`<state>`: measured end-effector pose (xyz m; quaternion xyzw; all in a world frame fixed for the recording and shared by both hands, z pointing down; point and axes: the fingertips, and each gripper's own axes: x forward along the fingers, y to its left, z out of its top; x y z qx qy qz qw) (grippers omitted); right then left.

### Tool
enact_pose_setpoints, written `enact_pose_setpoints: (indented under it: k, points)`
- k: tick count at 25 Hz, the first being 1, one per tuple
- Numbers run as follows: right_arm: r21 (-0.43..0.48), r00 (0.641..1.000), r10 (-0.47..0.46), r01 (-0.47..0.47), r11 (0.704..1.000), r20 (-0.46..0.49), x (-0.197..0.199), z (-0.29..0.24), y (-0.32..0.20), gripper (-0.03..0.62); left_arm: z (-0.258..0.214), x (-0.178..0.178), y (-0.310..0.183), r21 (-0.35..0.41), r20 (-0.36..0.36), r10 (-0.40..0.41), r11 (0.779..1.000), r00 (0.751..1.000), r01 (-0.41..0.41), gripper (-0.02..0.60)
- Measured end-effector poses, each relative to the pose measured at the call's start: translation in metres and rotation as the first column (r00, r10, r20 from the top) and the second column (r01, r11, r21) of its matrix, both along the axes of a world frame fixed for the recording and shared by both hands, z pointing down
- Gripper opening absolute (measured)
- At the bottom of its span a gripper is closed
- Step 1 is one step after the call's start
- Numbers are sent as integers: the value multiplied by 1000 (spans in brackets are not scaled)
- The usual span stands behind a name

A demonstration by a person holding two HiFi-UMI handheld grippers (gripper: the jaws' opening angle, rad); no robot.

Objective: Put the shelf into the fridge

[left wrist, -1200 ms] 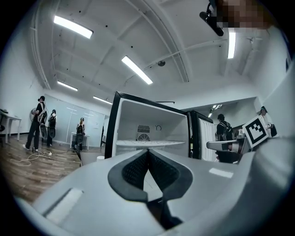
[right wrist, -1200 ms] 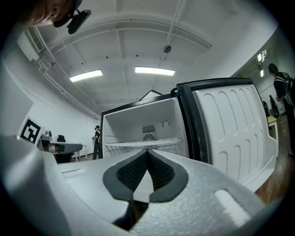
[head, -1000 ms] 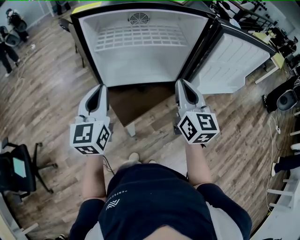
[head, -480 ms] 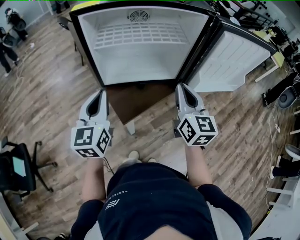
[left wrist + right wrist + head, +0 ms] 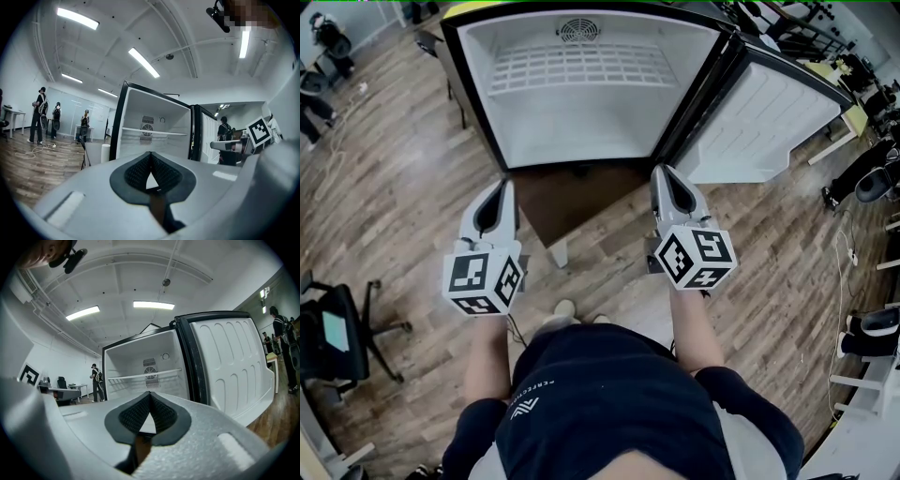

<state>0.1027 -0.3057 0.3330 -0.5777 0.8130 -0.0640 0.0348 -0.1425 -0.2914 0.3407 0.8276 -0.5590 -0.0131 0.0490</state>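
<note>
A black fridge (image 5: 473,112) with a white inside stands open straight ahead, its door (image 5: 759,122) swung out to the right. A white wire shelf (image 5: 581,70) lies level in the upper part of the cabinet, also visible as a thin white shelf (image 5: 154,132) in the left gripper view and a shelf (image 5: 143,376) in the right gripper view. My left gripper (image 5: 500,185) and right gripper (image 5: 664,173) hover side by side in front of the fridge's lower edge, apart from it. Both point level at the opening. The left gripper (image 5: 150,154) and right gripper (image 5: 150,393) are shut with nothing between their pads.
The fridge rests on a dark brown table (image 5: 572,202) with a white leg. An office chair (image 5: 337,333) stands at the left, people (image 5: 314,94) at the far left, and chairs and desks (image 5: 872,192) at the right. Wood floor lies all around.
</note>
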Motion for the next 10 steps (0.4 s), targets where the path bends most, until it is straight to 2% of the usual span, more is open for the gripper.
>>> enact_pose_setpoints:
  k: [10]
  points:
    - [-9,1000,-8,8,1000,-1,-4,3,-3,2,3,-3,-2,-12,-6,-7,1000,1000,7,2]
